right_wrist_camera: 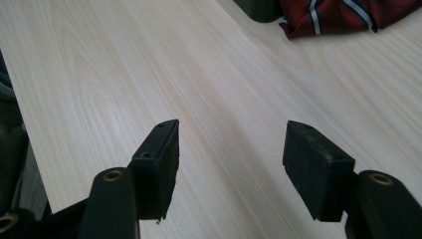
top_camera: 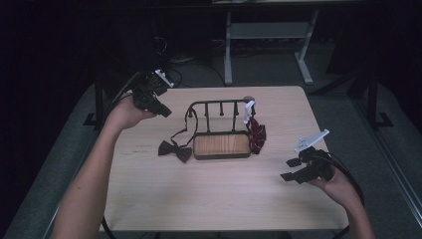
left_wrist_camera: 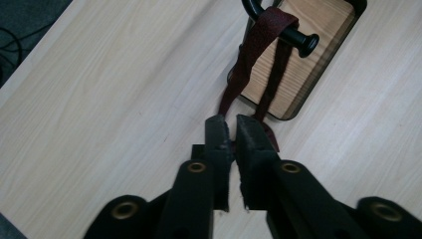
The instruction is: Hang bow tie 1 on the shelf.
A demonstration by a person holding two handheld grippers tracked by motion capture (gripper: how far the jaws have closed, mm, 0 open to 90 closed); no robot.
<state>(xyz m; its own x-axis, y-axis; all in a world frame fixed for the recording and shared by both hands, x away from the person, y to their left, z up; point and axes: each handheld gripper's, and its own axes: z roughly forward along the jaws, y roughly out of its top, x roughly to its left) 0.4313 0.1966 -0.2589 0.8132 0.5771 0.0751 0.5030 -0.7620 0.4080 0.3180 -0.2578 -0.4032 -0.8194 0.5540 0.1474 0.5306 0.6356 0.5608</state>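
Note:
A black metal rack (top_camera: 219, 103) with a wooden base (top_camera: 221, 144) stands mid-table. A dark maroon bow tie (top_camera: 175, 149) lies on the table left of it, and its strap (left_wrist_camera: 259, 45) is looped over the rack's end peg (left_wrist_camera: 298, 40). A red striped tie (top_camera: 257, 135) with a white clip (top_camera: 248, 112) hangs at the rack's right end. My left gripper (top_camera: 166, 112) hovers up and left of the rack. Its jaws are shut with nothing between them (left_wrist_camera: 232, 130). My right gripper (top_camera: 289, 169) stands open and empty over the table's right front (right_wrist_camera: 234, 149).
The table's right edge runs close to my right hand. A table leg frame (top_camera: 268, 35) stands on the dark floor behind the table. In the right gripper view the striped tie (right_wrist_camera: 338, 15) lies ahead, with bare wood between it and the jaws.

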